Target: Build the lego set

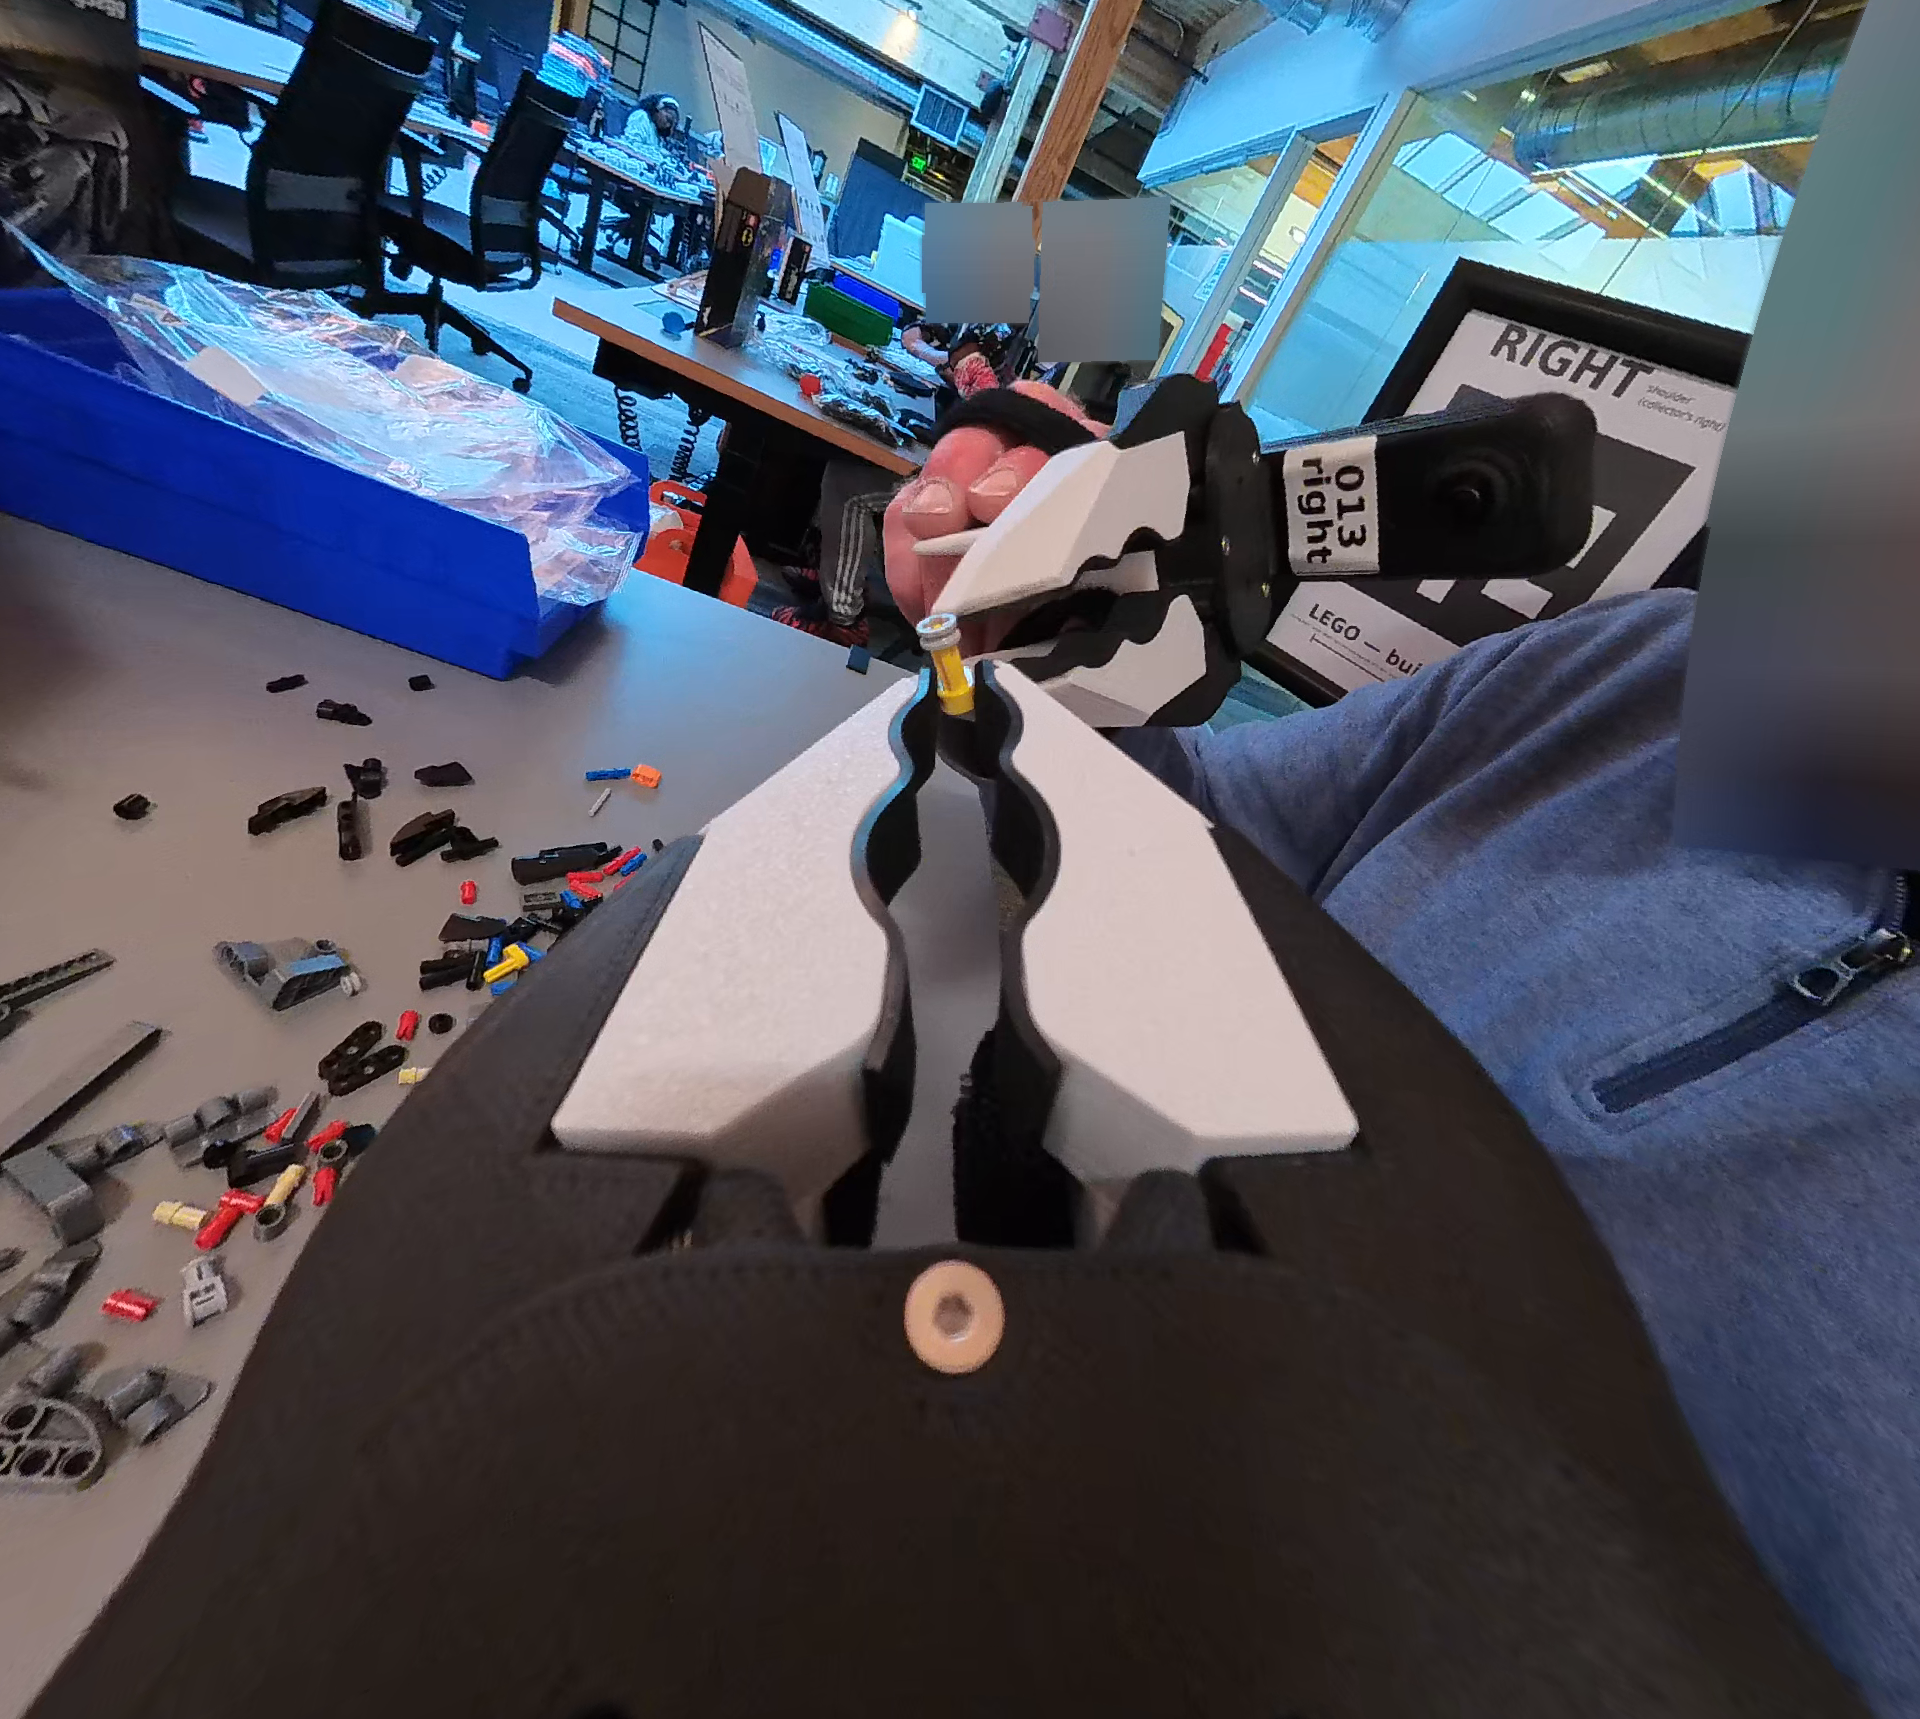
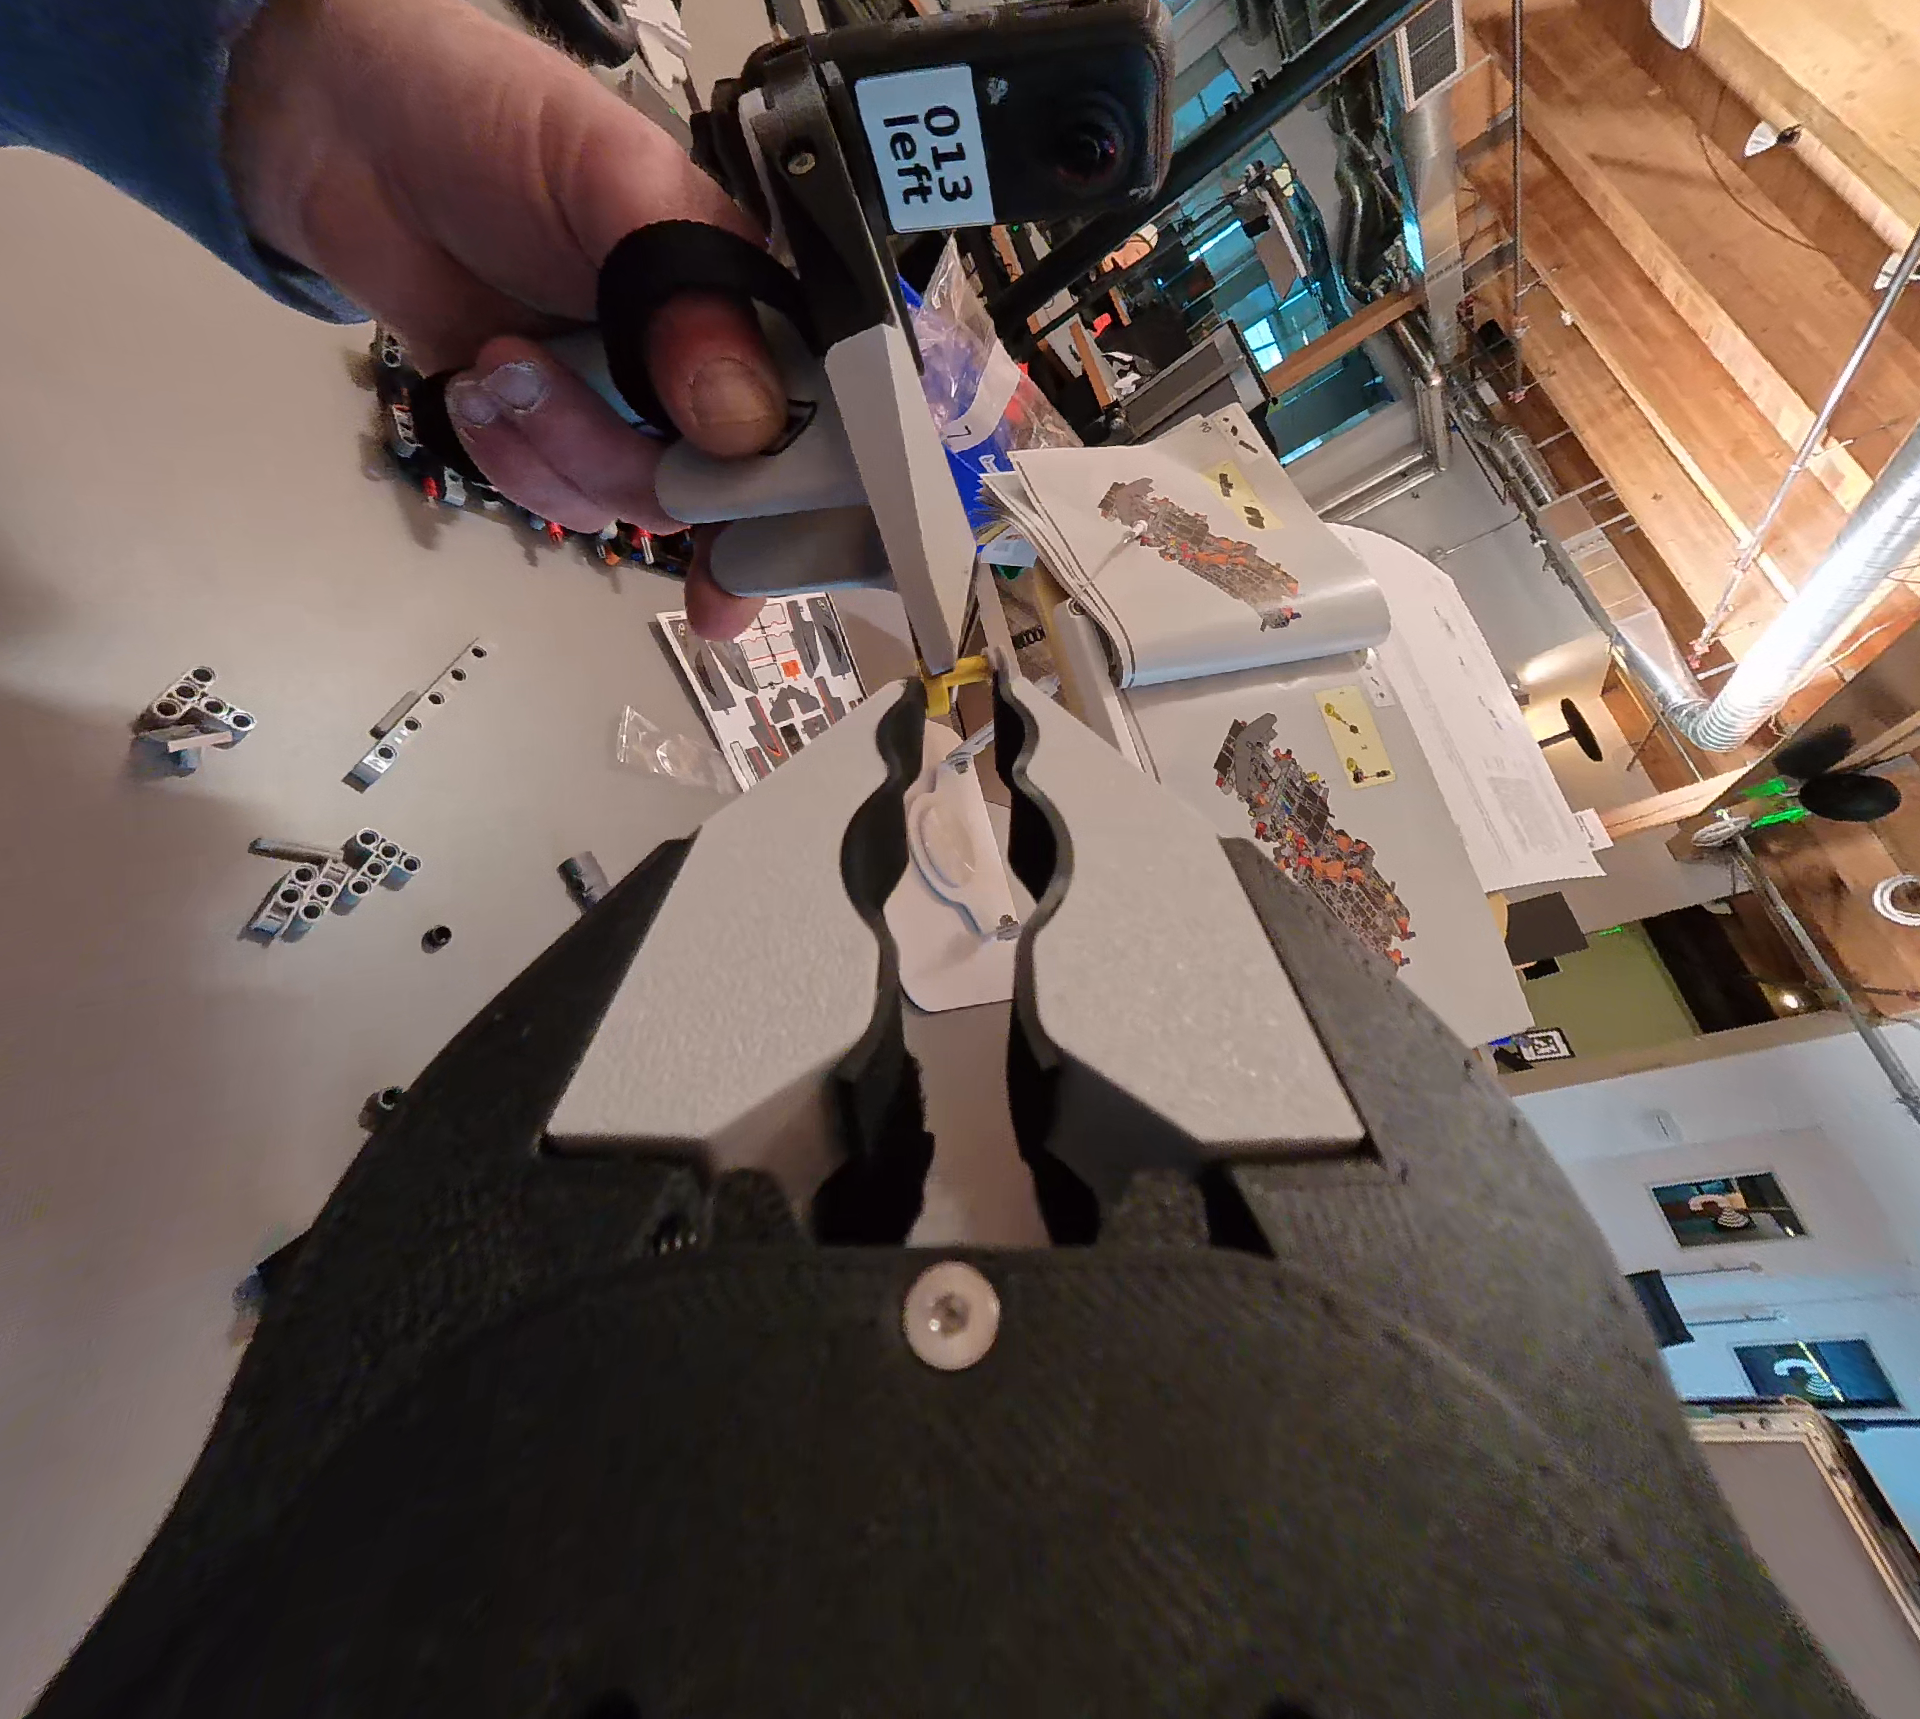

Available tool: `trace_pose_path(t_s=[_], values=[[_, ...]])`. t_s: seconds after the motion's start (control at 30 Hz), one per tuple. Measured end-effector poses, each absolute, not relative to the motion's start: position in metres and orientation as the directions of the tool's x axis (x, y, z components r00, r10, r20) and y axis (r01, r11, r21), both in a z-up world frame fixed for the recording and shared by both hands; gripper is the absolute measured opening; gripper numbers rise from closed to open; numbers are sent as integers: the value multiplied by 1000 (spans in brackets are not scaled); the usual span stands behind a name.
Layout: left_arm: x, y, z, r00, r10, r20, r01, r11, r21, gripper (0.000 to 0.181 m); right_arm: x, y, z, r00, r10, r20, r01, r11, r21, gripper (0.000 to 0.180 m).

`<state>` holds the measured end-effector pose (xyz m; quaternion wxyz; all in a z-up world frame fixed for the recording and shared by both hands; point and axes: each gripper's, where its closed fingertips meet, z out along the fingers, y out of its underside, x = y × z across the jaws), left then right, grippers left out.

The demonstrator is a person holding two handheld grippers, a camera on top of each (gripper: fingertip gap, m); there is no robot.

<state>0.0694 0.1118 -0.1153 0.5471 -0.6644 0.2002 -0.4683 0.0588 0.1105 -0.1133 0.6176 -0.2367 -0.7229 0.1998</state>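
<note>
Left gripper (image 1: 951,703), raised above the table: tips clamped on a yellow pin (image 1: 951,684) capped by a grey bush (image 1: 938,628). Right gripper (image 1: 961,615), meeting it from beyond: jaws slightly apart around the pin's other end. Below left, loose Lego pieces (image 1: 301,973) litter the grey table (image 1: 187,734); farther left, a blue bin (image 1: 260,506). Beyond the right gripper, an open instruction booklet (image 2: 1195,568).

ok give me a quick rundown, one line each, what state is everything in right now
left gripper: shut on the yellow pin, held off the table.
right gripper: tips at the pin, grip unclear.
yellow pin: upright, grey piece on top.
instruction booklet: open.
blue bin: holds crumpled clear bags.
loose pieces: scattered on the table.
</note>
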Motion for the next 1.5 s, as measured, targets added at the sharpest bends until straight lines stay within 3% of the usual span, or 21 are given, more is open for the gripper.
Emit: trace_pose_path(t_s=[0.47, 0.87, 0.9, 1.03, 1.23, 1.5], values=[[74, 116, -118, 488, -778, 395, 216, -331, -919, 5, 62, 117, -112, -123, 591, 797, 119, 806, -580, 20], [78, 118, -116, 511, -780, 361, 174, -317, -932, 5, 65, 116, -114, -148, 592, 792, 119, 806, -580, 12], [78, 119, -115, 515, -779, 359, 178, -312, -933, 5, 65, 115, -116, -162, 588, 793, 122, 809, -575, 1], [77, 120, -115, 522, -776, 354, 160, -319, -934, 5, 66, 116, -116, -146, 590, 794, 119, 807, -578, 1], [80, 122, -121, 545, -771, 329, 114, -321, -940, 5, 67, 124, -113, -123, 614, 779, 153, 788, -597, 31], [87, 125, -124, 603, -750, 273, 32, -319, -947, 5, 65, 128, -124, -156, 564, 811, 240, 818, -523, 15]])
